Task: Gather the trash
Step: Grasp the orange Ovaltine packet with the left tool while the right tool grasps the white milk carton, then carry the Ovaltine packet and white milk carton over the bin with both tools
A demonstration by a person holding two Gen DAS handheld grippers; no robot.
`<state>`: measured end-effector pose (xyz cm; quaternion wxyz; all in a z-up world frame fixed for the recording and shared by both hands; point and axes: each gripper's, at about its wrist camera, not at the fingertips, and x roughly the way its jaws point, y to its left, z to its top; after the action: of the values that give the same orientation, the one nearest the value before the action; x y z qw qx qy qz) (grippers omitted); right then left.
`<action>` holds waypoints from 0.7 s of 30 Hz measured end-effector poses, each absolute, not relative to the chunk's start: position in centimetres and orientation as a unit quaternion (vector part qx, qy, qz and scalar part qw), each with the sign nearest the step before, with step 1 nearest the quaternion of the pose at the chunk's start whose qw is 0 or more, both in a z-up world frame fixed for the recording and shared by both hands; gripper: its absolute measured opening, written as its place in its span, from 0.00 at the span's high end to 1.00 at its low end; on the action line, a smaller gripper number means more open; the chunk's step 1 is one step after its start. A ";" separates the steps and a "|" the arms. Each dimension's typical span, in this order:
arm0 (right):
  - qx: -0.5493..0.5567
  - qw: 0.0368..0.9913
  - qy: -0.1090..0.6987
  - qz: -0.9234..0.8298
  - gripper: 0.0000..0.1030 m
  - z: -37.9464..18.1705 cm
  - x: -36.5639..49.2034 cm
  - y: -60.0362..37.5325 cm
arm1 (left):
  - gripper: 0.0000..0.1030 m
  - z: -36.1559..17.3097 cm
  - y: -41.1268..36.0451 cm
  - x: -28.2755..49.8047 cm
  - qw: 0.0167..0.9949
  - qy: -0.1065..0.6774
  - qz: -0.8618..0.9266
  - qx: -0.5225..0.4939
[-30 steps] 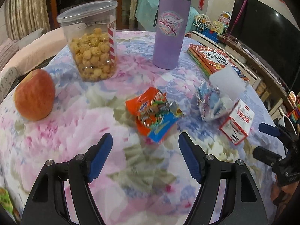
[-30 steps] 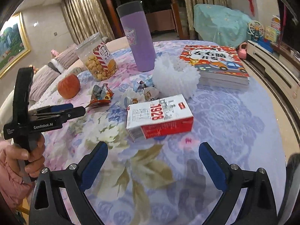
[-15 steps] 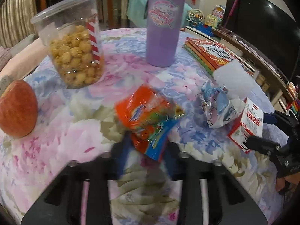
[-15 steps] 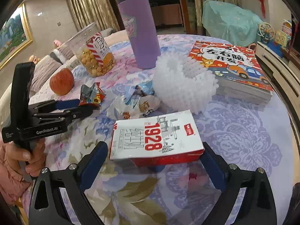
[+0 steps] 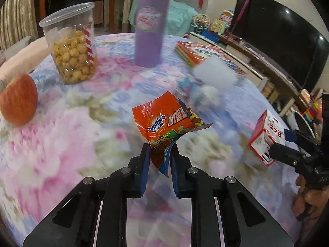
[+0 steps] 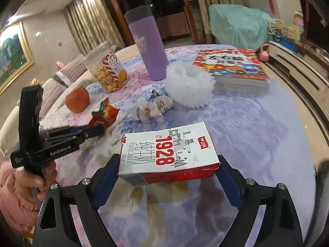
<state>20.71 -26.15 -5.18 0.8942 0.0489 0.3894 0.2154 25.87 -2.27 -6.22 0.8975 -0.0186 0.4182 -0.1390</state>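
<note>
My left gripper (image 5: 158,154) is shut on the lower corner of an orange Ovaltine wrapper (image 5: 164,123) and holds it lifted above the floral tablecloth (image 5: 61,144). It also shows in the right wrist view (image 6: 103,116), pinched by the left gripper (image 6: 98,130). My right gripper (image 6: 168,168) is shut on a red-and-white 1928 milk carton (image 6: 168,154), one pad on each end. In the left wrist view the carton (image 5: 265,138) is off the table in the right gripper (image 5: 281,142). A crumpled white-blue wrapper (image 6: 152,107) lies on the table beside white foam netting (image 6: 189,84).
A purple tumbler (image 5: 150,30), a popcorn jar (image 5: 72,45) and an apple (image 5: 18,100) stand on the far and left side. Stacked books (image 6: 236,68) lie at the right rear. The round table edge (image 6: 304,133) curves on the right, with a TV (image 5: 283,41) beyond.
My left gripper moved in, closed on the Ovaltine wrapper and lifted it. My right gripper advanced around the milk carton, closed on its ends and raised it.
</note>
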 end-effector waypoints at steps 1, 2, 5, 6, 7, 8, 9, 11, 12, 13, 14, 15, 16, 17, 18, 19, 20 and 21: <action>0.053 0.895 0.388 0.212 0.12 -5.1 20.3 -26.4 | 0.83 -6.1 -2.7 25.3 0.896 0.418 -0.145 -0.021; 0.060 0.896 0.386 0.210 0.12 -4.9 19.6 -26.9 | 0.83 -6.0 -3.1 24.6 0.895 0.418 -0.151 -0.024; 0.072 0.901 0.380 0.197 0.12 -4.5 17.4 -28.0 | 0.83 -5.7 -4.3 23.0 0.891 0.419 -0.171 -0.031; 0.077 0.903 0.377 0.191 0.12 -4.4 16.6 -28.5 | 0.83 -5.6 -4.8 22.5 0.890 0.419 -0.176 -0.030; 0.082 0.905 0.375 0.185 0.12 -4.2 15.8 -29.0 | 0.83 -5.5 -5.4 21.9 0.889 0.419 -0.182 -0.029; 0.086 0.906 0.372 0.180 0.12 -4.1 15.1 -29.4 | 0.83 -5.4 -5.9 21.4 0.888 0.419 -0.187 -0.030; 0.090 0.908 0.370 0.175 0.12 -4.0 14.5 -29.8 | 0.83 -5.4 -6.4 20.9 0.887 0.419 -0.194 -0.030; 0.097 0.911 0.365 0.165 0.12 -3.8 13.1 -30.5 | 0.83 -5.3 -7.3 20.0 0.885 0.420 -0.202 -0.028; 0.100 0.912 0.363 0.160 0.12 -3.7 12.5 -30.9 | 0.83 -5.2 -7.7 19.7 0.883 0.420 -0.206 -0.028; 0.101 0.914 0.362 0.154 0.12 -3.7 12.0 -31.1 | 0.83 -5.2 -8.2 19.3 0.882 0.421 -0.211 -0.028; 0.103 0.915 0.361 0.149 0.12 -3.6 11.4 -31.5 | 0.83 -5.2 -8.7 18.8 0.881 0.421 -0.214 -0.026; 0.105 0.916 0.359 0.145 0.12 -3.6 10.8 -31.8 | 0.83 -5.1 -9.2 18.3 0.880 0.421 -0.218 -0.024; 0.108 0.917 0.357 0.142 0.12 -3.6 10.4 -32.1 | 0.83 -5.1 -9.5 18.0 0.879 0.421 -0.222 -0.023; 0.111 0.917 0.356 0.139 0.12 -3.5 9.8 -32.4 | 0.83 -5.0 -10.0 17.7 0.878 0.422 -0.226 -0.022; 0.115 0.918 0.354 0.136 0.12 -3.5 9.3 -32.8 | 0.83 -4.9 -10.5 17.3 0.876 0.422 -0.230 -0.020; 0.119 0.919 0.352 0.131 0.12 -3.5 8.8 -33.2 | 0.83 -4.9 -10.8 16.9 0.876 0.422 -0.234 -0.017; 0.121 0.920 0.351 0.129 0.12 -3.4 8.4 -33.4 | 0.83 -4.8 -11.3 16.6 0.875 0.422 -0.237 -0.014; 0.125 0.920 0.349 0.125 0.12 -3.4 8.0 -33.8 | 0.83 -4.8 -11.8 16.3 0.874 0.422 -0.240 -0.010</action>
<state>7.98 -33.77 -3.42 0.9202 0.1249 0.3491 0.1254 16.27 -11.76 -4.77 0.8742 -0.0101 0.4222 -0.2397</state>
